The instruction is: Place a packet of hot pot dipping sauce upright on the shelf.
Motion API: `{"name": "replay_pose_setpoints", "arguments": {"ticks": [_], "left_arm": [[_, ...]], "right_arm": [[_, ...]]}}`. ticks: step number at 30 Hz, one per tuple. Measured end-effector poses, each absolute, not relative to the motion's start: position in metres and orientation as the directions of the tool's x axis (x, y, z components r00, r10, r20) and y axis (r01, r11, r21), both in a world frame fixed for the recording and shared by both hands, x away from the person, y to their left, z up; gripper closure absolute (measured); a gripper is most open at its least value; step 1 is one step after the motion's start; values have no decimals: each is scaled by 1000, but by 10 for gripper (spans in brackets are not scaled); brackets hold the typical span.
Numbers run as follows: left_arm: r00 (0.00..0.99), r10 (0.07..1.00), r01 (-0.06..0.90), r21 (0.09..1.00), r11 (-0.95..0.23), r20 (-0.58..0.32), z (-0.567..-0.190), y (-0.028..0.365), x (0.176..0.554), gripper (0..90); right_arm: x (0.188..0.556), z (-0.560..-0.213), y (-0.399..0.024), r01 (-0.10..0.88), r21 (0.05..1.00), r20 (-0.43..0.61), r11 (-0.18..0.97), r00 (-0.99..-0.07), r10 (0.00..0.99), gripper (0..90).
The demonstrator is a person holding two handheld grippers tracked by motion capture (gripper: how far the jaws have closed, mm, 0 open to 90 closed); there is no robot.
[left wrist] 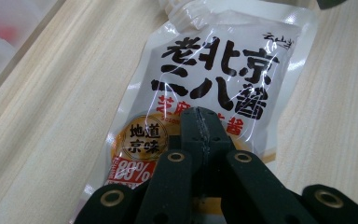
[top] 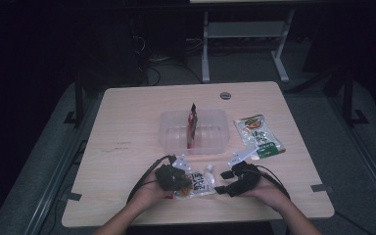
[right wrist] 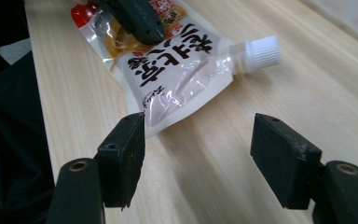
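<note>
White spouted plastic sauce pouch [right wrist: 168, 60], flat on table [top: 127, 127]: left tongs [left wrist: 200, 123] pressed together on its printed face, right tongs [right wrist: 198, 140] spread just short of its corner; slick film may slide away when pinched.

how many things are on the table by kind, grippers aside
Pouches: 3 – spouted pouch, green pouch, red pouch standing in the tub
Tubs: 1 – clear tub
Total: 4

Dim room, grey floor [top: 254, 63], white desk frame [top: 245, 29] behind, cables [top: 149, 58]
</note>
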State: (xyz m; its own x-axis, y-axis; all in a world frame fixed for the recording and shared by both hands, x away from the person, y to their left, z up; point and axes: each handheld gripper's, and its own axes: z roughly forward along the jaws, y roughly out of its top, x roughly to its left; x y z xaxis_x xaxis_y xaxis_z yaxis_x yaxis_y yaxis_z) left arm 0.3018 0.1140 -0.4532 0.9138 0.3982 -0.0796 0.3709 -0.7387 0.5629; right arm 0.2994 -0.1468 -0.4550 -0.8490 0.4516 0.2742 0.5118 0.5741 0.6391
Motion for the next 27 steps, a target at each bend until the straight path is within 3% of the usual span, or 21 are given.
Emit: {"name": "replay_pose_setpoints", "arguments": {"ticks": [20, 27], "left_arm": [[904, 413, 402, 552, -731, -111, -453, 117, 301, 900], [896, 424, 419, 557, -717, -129, -453, 118, 300, 900]], "right_arm": [[305, -467, -120, 564, 603, 416, 564, -826, 381, 334], [308, -469, -113, 585, 605, 438, 540, -811, 388, 396]]}}
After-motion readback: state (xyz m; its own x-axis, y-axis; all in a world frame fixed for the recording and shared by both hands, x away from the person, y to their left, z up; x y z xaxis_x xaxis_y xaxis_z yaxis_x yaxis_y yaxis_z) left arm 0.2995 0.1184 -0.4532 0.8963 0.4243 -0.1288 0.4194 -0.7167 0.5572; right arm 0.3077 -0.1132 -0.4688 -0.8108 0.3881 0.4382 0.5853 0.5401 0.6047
